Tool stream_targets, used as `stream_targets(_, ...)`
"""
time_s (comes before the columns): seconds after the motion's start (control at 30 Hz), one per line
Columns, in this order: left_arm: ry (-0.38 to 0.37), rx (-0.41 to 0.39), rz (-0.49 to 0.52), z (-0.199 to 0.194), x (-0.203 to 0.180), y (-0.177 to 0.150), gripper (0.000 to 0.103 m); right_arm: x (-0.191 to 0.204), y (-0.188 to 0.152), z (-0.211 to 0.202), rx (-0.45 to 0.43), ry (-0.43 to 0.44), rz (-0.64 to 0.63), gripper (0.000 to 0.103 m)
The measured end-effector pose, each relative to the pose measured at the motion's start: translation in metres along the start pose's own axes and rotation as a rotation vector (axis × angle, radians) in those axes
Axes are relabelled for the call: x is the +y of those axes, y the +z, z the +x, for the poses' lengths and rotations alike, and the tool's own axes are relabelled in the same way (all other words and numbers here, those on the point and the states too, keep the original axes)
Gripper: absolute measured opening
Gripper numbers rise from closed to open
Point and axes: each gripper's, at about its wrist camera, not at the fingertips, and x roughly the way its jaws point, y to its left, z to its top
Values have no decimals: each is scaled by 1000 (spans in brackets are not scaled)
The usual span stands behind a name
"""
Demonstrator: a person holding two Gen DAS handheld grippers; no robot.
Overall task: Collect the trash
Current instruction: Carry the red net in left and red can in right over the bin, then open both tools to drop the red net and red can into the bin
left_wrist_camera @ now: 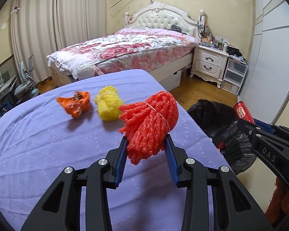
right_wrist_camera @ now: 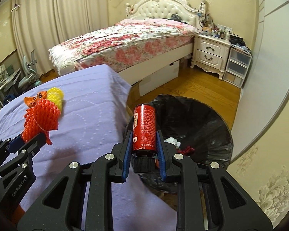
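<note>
My left gripper [left_wrist_camera: 146, 141] is shut on a red foam net bundle [left_wrist_camera: 150, 123] and holds it above the purple-covered table [left_wrist_camera: 48, 144]; the bundle also shows in the right wrist view [right_wrist_camera: 41, 119]. My right gripper [right_wrist_camera: 144, 136] is shut on a red bottle with a black cap [right_wrist_camera: 144, 129], held over the near rim of the black-lined trash bin [right_wrist_camera: 202, 119]. The bottle also shows in the left wrist view [left_wrist_camera: 243, 112], and so does the bin [left_wrist_camera: 212, 115]. A yellow foam net [left_wrist_camera: 108, 104] and an orange wrapper [left_wrist_camera: 75, 104] lie on the table.
The bin stands on the wooden floor [right_wrist_camera: 192, 88] right of the table and holds some trash [right_wrist_camera: 185, 148]. A floral bed [left_wrist_camera: 125, 50], a white nightstand [left_wrist_camera: 210, 61] and plastic drawers [left_wrist_camera: 234, 75] stand behind. A desk and chair [left_wrist_camera: 23, 84] are at the far left.
</note>
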Motion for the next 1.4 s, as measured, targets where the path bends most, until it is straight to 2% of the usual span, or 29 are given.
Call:
stream_targets(0.77, -22, 37, 97, 52, -68, 23, 39, -64, 6, 21, 8, -73, 122, 23)
stream_targets(1.4, -25, 73, 133, 79, -100, 35, 39, -89, 12, 35, 11, -133, 180, 23)
